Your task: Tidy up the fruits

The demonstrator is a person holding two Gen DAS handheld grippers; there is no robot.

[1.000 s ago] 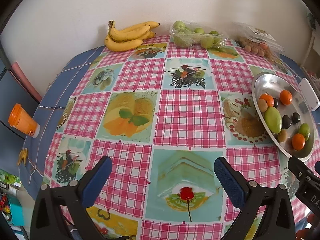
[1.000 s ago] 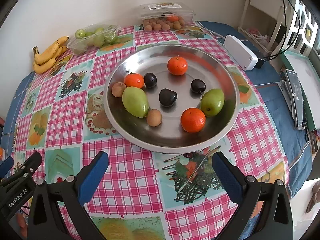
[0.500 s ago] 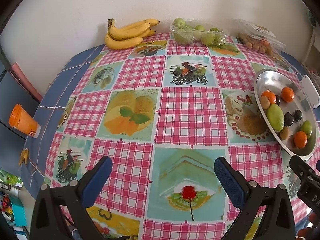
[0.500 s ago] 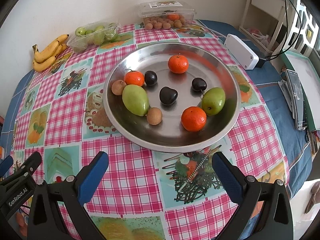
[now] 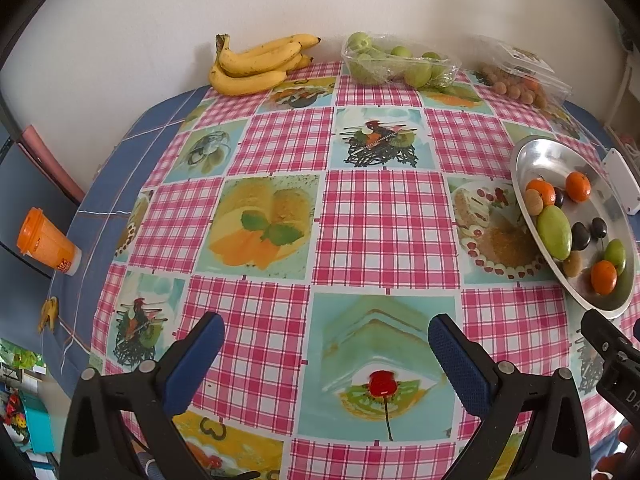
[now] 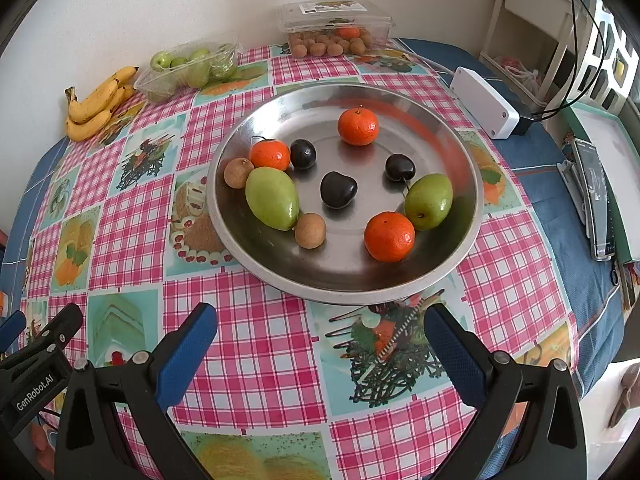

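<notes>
A round, shallow metal tray [image 6: 460, 168] sits on a table covered in a glossy pink-checked oilcloth [image 6: 256, 344] printed with dessert pictures. Ten pieces of fruit lie loose in it: three dimpled orange mandarins [image 6: 358, 126], two smooth green oval fruits [image 6: 272, 198], three glossy dark cherries [image 6: 338, 189] and two small rough brown longans [image 6: 310, 230]. One longan touches the larger green fruit; one cherry rests against a mandarin.

Along the wall at the table's far edge stand one bunch of speckled yellow bananas [image 5: 256, 66], one clear plastic tray of green fruits [image 5: 396, 65] under crinkled film, and one lidded clear box [image 6: 336, 26] of longans with something orange among them.

The right gripper [image 6: 320, 340] hangs over the cloth just short of the tray's near rim, its two blue ribbed pads [image 6: 186, 356] spread wide and holding nothing. The left gripper [image 5: 326, 354], off to the tray's left over bare oilcloth, is likewise spread apart and empty. A white rectangular box [image 6: 484, 102] lies beside the tray.
</notes>
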